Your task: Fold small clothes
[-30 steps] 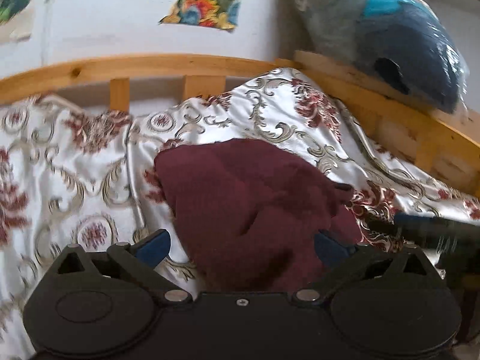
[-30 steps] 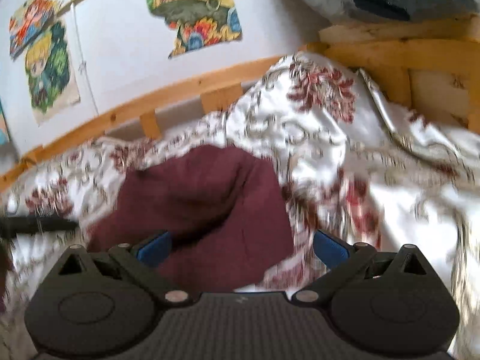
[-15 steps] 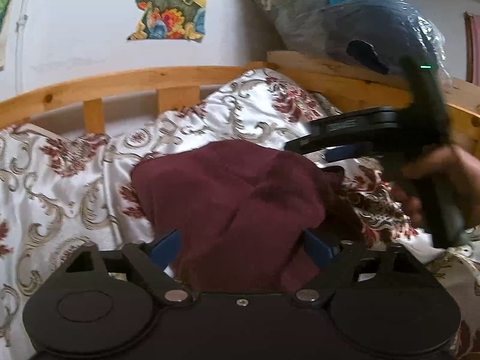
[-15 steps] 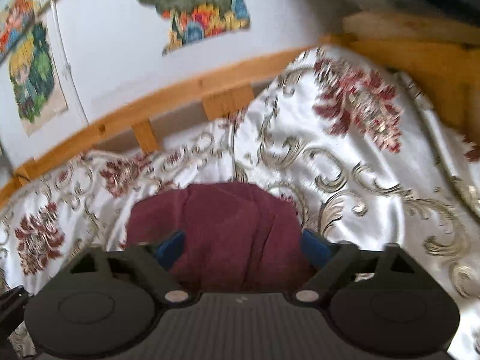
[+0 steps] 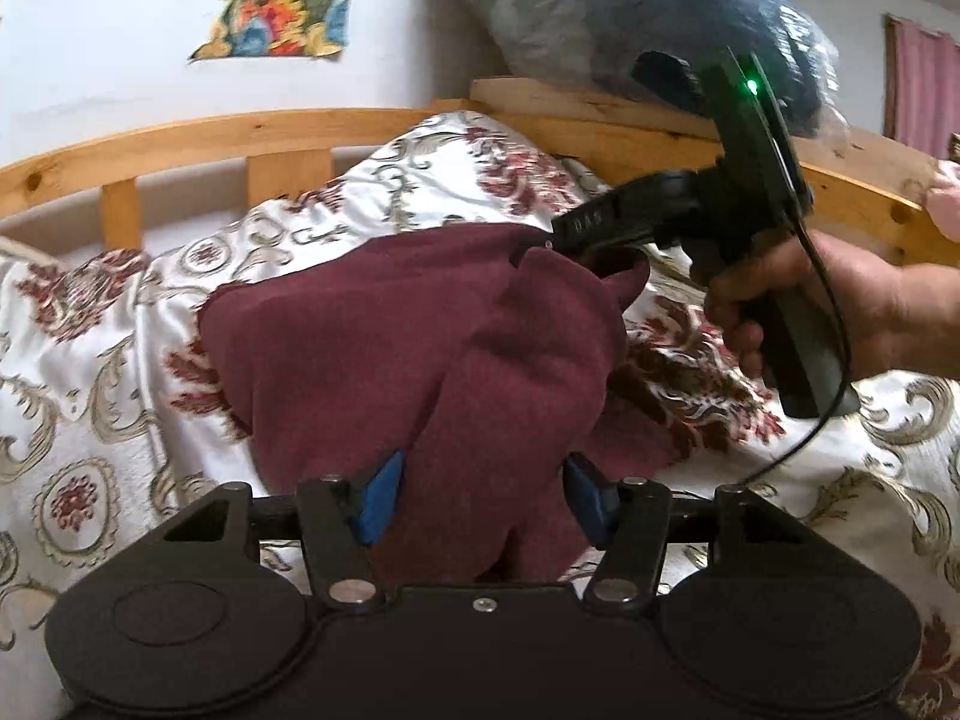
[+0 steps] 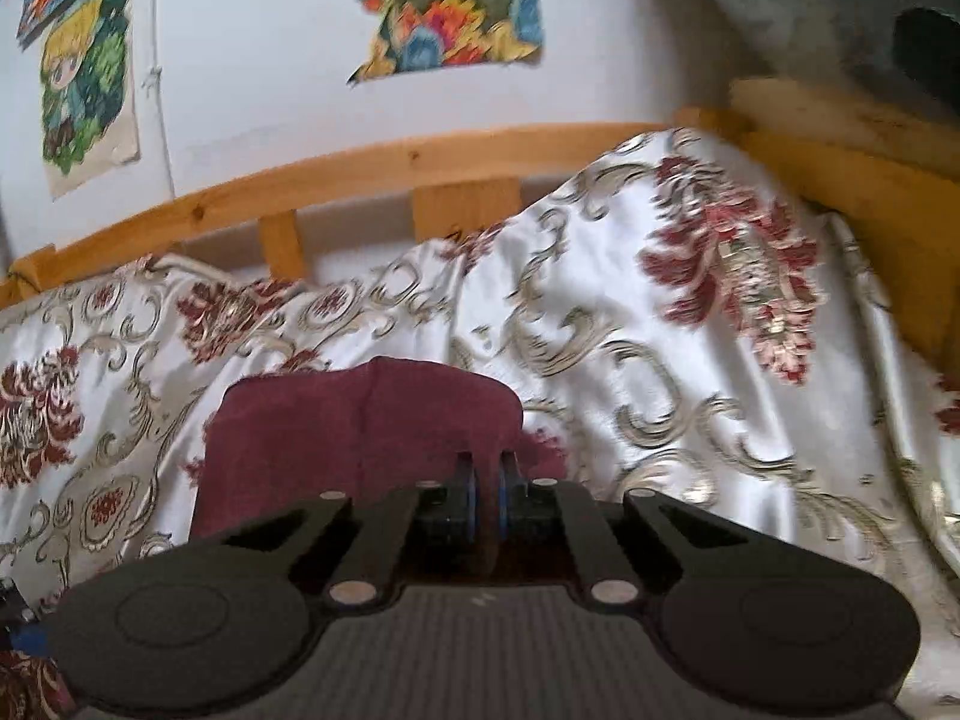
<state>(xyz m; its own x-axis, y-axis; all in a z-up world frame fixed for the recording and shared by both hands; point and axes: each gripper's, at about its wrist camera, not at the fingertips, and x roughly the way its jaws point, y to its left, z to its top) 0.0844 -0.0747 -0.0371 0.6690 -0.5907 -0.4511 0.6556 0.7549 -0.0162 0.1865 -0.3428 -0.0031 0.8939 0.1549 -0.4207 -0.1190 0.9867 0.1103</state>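
Observation:
A small maroon garment (image 5: 420,348) lies bunched on a white floral bedspread (image 5: 90,360). My left gripper (image 5: 480,498) has its blue pads apart on either side of the garment's near fold, which fills the gap between them. My right gripper (image 6: 485,480) has its pads nearly together, shut on the garment's (image 6: 360,426) near right edge. In the left wrist view the right gripper (image 5: 558,240), held by a hand, pinches the far right corner and lifts it.
A wooden bed rail (image 5: 240,138) runs along the back and right side. A plastic-wrapped bundle (image 5: 660,18) rests on the rail at the right. Posters (image 6: 444,6) hang on the white wall. The bedspread rises in a mound (image 6: 690,300) at the right.
My right gripper came in over the garment's far right corner and closed on it. My left gripper's pads narrowed around the near fold. The corner is now raised.

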